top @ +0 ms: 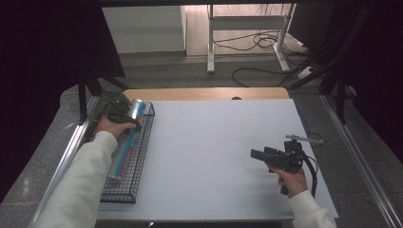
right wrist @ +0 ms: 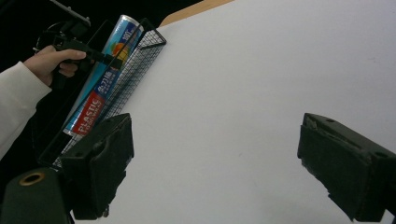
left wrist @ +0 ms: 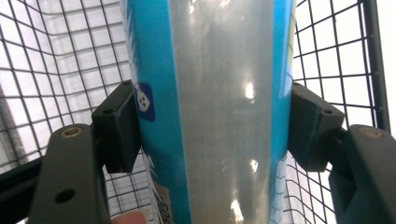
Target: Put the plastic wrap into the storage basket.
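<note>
Nearest the person, at about four o'clock on the surface [top: 214,156], the right tool [top: 256,154] hovers low with its jaws spread wide and nothing between them; in the right gripper view only bare white sheet lies between the pads.

At nine o'clock, the left tool [top: 124,117] is clamped across a long roll of plastic wrap [left wrist: 219,112], blue and silver with a red panel reading "PLASTIC". The left gripper view shows both pads pressed against the roll's sides. The roll lies lengthwise in a black wire basket [top: 142,152] along the left edge of the surface, its far end raised on the basket's rim toward eleven o'clock.

The step in hand looks like the grasp itself: the roll is held but still inside the basket. The next move probably calls for a steady lift, keeping the long roll level so its near end does not catch the mesh, then carrying it toward three o'clock onto the open sheet, where the waiting right tool could support the free end.

The surface is a white sheet over a wooden top, whose edge shows at twelve o'clock. Beyond lie grey floor, white frame legs, loose cables and dark curtains on both sides.
</note>
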